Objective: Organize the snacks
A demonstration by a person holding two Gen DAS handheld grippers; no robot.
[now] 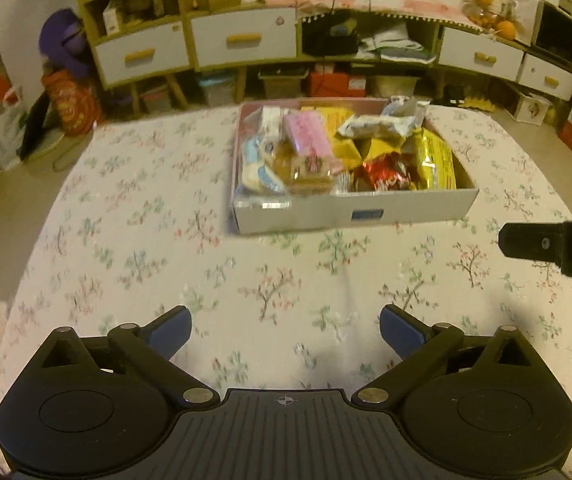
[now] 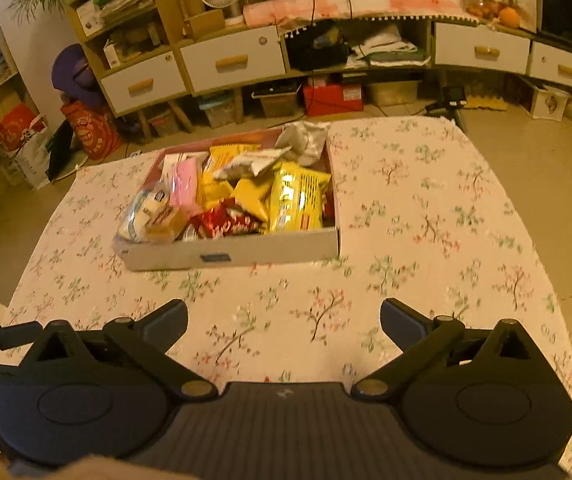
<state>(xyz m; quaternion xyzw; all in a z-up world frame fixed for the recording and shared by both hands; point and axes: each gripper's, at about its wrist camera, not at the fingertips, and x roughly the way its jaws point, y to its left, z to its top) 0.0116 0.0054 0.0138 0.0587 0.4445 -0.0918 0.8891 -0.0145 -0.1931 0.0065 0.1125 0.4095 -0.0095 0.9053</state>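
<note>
With both my jaws spread wide and empty, a careless reach could topple wrappers piled above the box (image 2: pixel 230 254) rim.

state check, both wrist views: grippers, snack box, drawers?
left gripper: open, empty
right gripper: open, empty
snack box: lidless, heaped with packets
silver packet: overhanging far rim
drawers: closed
</note>
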